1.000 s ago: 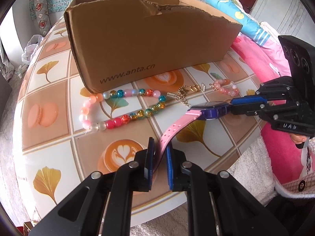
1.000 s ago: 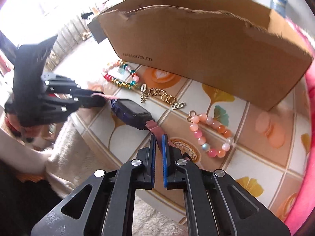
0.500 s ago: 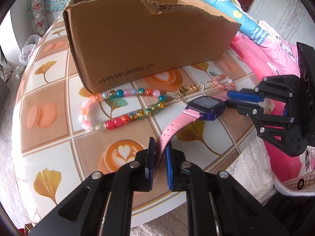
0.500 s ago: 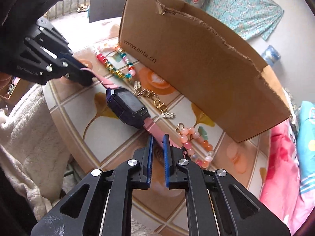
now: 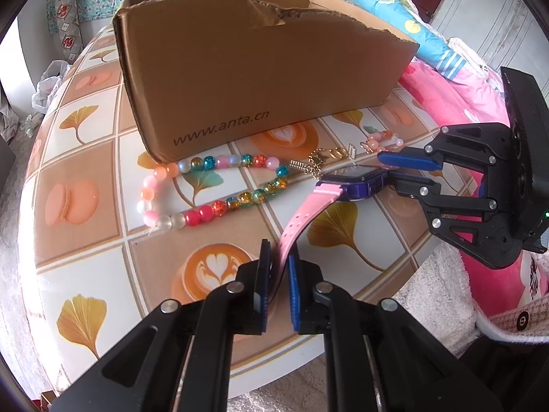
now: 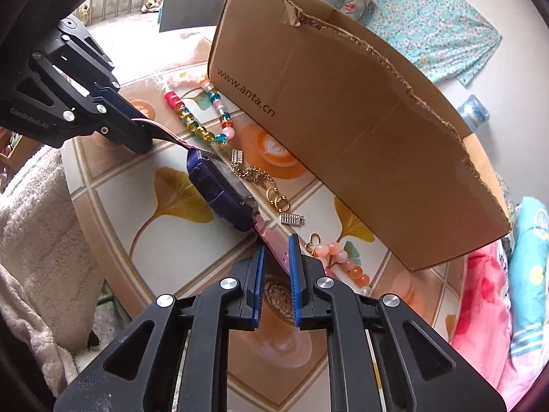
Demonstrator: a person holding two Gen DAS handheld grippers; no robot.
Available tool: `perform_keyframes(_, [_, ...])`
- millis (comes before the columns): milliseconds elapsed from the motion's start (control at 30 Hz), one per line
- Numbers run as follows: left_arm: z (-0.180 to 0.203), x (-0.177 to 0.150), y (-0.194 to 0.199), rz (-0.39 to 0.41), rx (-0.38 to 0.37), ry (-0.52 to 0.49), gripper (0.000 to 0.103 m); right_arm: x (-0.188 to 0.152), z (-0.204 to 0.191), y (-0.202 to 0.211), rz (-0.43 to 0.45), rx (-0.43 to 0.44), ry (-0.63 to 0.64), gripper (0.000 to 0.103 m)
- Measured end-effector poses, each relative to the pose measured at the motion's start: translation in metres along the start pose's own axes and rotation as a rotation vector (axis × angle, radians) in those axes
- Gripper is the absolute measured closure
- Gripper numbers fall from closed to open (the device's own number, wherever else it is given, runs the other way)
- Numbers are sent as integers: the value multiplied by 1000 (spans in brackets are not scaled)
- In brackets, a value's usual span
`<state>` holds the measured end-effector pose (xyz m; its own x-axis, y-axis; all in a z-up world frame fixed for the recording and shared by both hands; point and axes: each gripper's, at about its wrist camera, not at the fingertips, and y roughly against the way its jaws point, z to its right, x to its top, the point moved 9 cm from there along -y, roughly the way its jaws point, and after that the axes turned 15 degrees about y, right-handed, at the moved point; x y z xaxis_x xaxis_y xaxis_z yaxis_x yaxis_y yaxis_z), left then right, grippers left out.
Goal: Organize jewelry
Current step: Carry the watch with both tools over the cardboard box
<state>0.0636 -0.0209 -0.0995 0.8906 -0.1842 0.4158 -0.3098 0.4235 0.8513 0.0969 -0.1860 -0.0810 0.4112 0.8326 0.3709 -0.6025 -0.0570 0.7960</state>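
Note:
A pink-strapped watch with a purple body (image 5: 357,182) (image 6: 219,192) hangs just above the tiled table. My left gripper (image 5: 278,267) is shut on one end of its pink strap (image 5: 302,219). My right gripper (image 6: 276,261) has its jaws parted, with the other strap end (image 6: 274,243) lying loose between them. It also shows in the left wrist view (image 5: 394,170). A multicoloured bead bracelet (image 5: 206,189), a gold chain (image 5: 326,158) and a peach bead bracelet (image 6: 343,261) lie on the table before the cardboard box (image 5: 260,79).
The round table's edge (image 5: 405,274) is close to both grippers. A white fleece cloth (image 6: 37,226) and pink bedding (image 5: 456,96) lie beyond it. The box (image 6: 343,113) is open at the top, with a torn front wall.
The right gripper's jaws have opened, loosening their hold on the strap. The watch has settled slightly lower toward the table. The left gripper keeps its grip.

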Motion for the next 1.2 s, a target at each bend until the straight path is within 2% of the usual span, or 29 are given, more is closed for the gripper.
perform_keyframes(200, [1,-2,3,28,13,-12,95,8,9,1,21,16,-74,101])
perform_keyframes(367, [8,-1,12,56,-7,-23,98,11,16,13,35,16,-143,102])
perform_keyframes(567, [24,11,41,143,-13,-60,99,16,29,44,81,-10,-215,102])
perform_keyframes(700, [37,26,73,232,-10,-94,99,25,44,73,139,-56,-235,102])
perform_keyframes(933, [56,79,131,414,16,-158,100,60,93,114,255,-143,-236,102])
perform_keyframes(1067, [60,120,150,492,46,-182,100,77,129,110,280,-122,-268,102])
perform_keyframes(1200, [62,162,144,484,49,-180,100,84,165,81,242,-21,-343,102])
